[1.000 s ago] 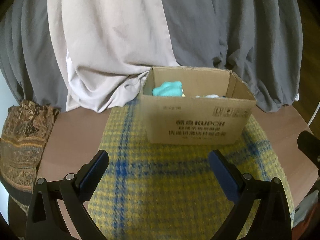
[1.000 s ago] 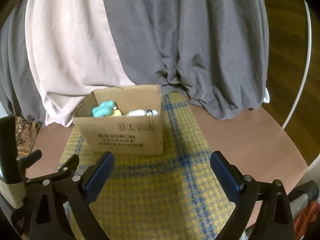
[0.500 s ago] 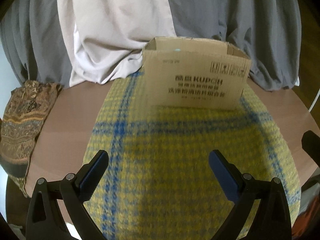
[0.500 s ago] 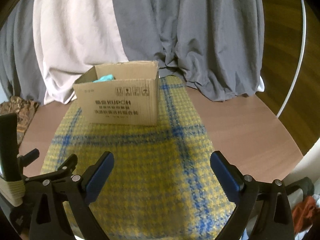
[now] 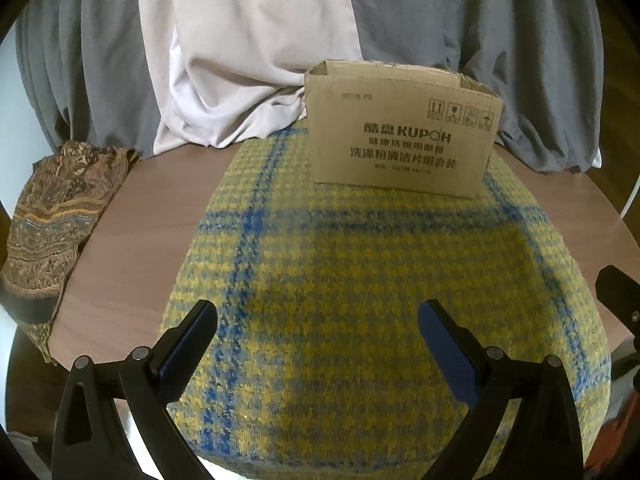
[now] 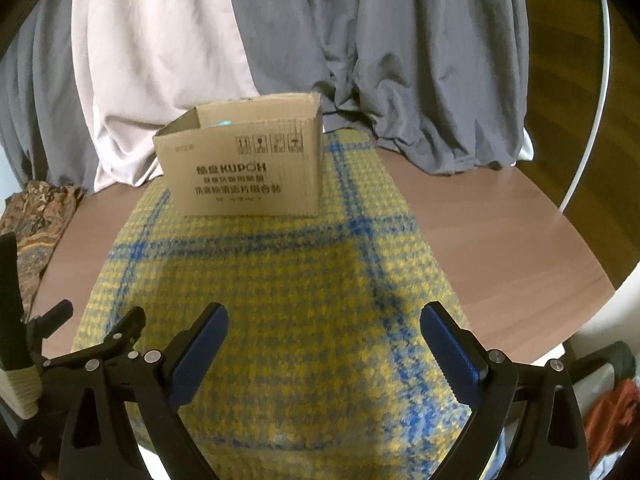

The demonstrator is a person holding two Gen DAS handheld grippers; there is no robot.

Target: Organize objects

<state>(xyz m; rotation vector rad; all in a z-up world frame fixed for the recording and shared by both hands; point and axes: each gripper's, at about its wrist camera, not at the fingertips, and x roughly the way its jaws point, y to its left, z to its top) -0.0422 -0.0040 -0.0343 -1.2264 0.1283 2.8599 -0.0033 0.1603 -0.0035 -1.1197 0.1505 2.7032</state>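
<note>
A brown cardboard box point(image 5: 400, 132) printed KUPOH stands at the far end of a yellow and blue plaid cloth point(image 5: 360, 280) on a round wooden table. It also shows in the right wrist view point(image 6: 248, 164), where a sliver of a teal object point(image 6: 224, 123) peeks over its rim. My left gripper point(image 5: 318, 320) is open and empty, low over the near end of the cloth. My right gripper point(image 6: 324, 324) is open and empty, beside it to the right. The box's contents are otherwise hidden.
A brown patterned fabric point(image 5: 52, 216) lies at the table's left edge. Grey and pale drapes point(image 5: 260, 40) hang behind the box. Bare wooden tabletop point(image 6: 500, 248) lies right of the cloth. A white curved tube point(image 6: 596, 100) stands at the far right.
Both grippers have dropped lower and pulled back from the box. The box's inside, with the teal toy, has gone almost out of sight. Both jaws stay open.
</note>
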